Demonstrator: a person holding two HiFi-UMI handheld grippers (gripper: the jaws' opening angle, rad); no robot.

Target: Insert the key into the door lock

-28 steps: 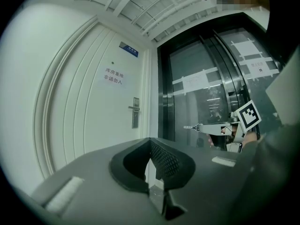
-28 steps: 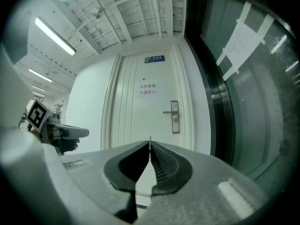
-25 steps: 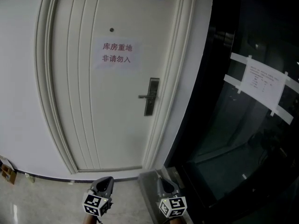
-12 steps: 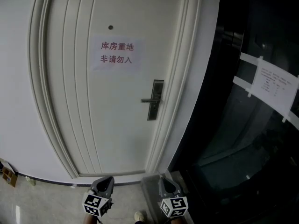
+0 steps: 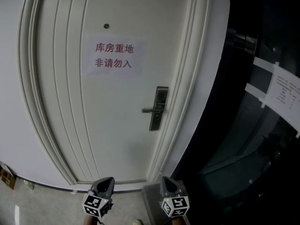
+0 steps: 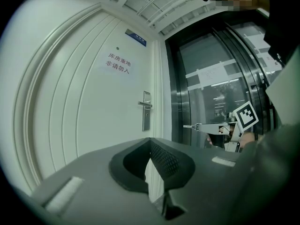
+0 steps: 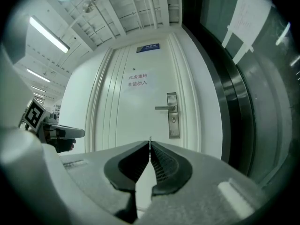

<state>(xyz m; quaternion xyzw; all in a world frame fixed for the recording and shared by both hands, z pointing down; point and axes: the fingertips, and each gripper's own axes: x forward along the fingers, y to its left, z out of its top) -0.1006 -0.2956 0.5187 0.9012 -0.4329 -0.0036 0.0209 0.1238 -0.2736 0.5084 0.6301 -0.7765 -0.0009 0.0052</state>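
Key (image 6: 188,125), a thin metal blade, is gripped between the ribbed pads (image 7: 162,162) of the right tool (image 7: 150,144), well apart from the steel door lock (image 7: 173,115); the left tool (image 6: 150,142) is closed, empty.

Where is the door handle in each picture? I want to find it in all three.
Head view: the door handle is near the middle, on the door's right side.
Left gripper view: the door handle is near the middle, small and far off.
Right gripper view: the door handle is just right of the middle.
Shared landmark: the paper sign with red writing, up-left of the handle.
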